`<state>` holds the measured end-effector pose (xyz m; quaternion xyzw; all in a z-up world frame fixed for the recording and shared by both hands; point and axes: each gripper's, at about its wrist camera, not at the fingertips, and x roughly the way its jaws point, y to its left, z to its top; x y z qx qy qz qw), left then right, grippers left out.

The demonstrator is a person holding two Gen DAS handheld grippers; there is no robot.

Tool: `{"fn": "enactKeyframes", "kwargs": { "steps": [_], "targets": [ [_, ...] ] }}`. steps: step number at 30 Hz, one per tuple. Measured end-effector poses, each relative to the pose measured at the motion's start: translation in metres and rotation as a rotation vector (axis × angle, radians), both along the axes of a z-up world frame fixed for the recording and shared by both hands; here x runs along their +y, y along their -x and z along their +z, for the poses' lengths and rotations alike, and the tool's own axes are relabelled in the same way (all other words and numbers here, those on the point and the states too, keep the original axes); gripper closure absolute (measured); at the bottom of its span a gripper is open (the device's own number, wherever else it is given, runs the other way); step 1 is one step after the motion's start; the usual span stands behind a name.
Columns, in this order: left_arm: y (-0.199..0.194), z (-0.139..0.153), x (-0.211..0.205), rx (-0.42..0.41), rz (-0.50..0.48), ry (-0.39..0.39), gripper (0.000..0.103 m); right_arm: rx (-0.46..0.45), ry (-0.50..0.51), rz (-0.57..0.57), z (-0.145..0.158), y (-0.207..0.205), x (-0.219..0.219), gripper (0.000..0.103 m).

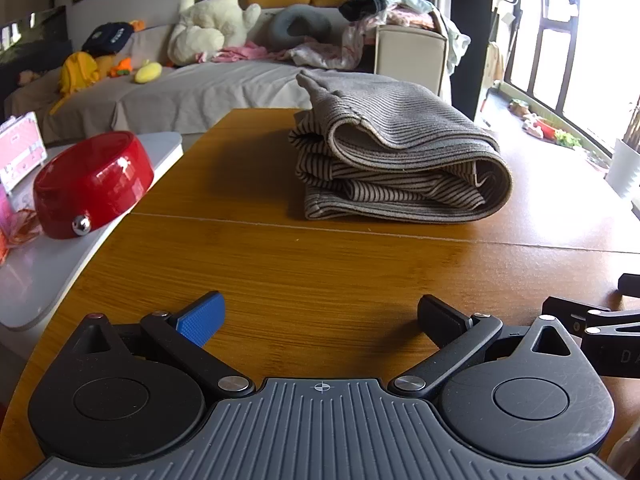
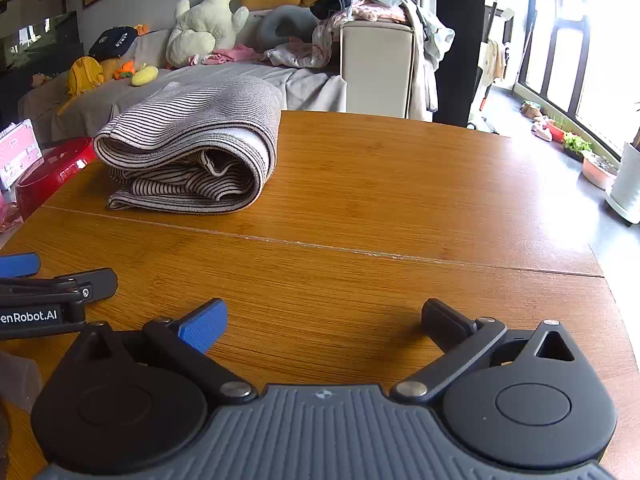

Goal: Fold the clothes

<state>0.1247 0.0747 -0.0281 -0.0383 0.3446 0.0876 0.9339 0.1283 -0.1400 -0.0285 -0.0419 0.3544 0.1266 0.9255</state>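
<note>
A striped beige and dark garment (image 1: 400, 156) lies folded in a thick stack on the far half of the wooden table (image 1: 304, 264); in the right wrist view the same garment (image 2: 192, 148) sits at the far left. My left gripper (image 1: 320, 320) rests low over the near table, open, nothing between its blue and black fingers. My right gripper (image 2: 324, 322) is also open and empty, well short of the garment. The left gripper's fingers (image 2: 60, 284) show at the left edge of the right wrist view.
A red round bowl-like object (image 1: 94, 184) stands on a white side surface (image 1: 48, 280) left of the table. Behind the table is a sofa (image 1: 200, 88) with plush toys and a heap of clothes (image 1: 372, 24). Plant pots (image 2: 600, 168) line the floor by the window.
</note>
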Motion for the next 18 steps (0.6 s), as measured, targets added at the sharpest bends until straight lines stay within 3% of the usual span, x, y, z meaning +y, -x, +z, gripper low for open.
{"fn": "enactKeyframes", "kwargs": {
  "steps": [18],
  "targets": [
    [-0.0008,-0.0006,-0.0007,-0.002,0.003,0.002,0.000,0.000,0.000,0.000,-0.0002,-0.0001,-0.0002,0.000]
  ]
}}
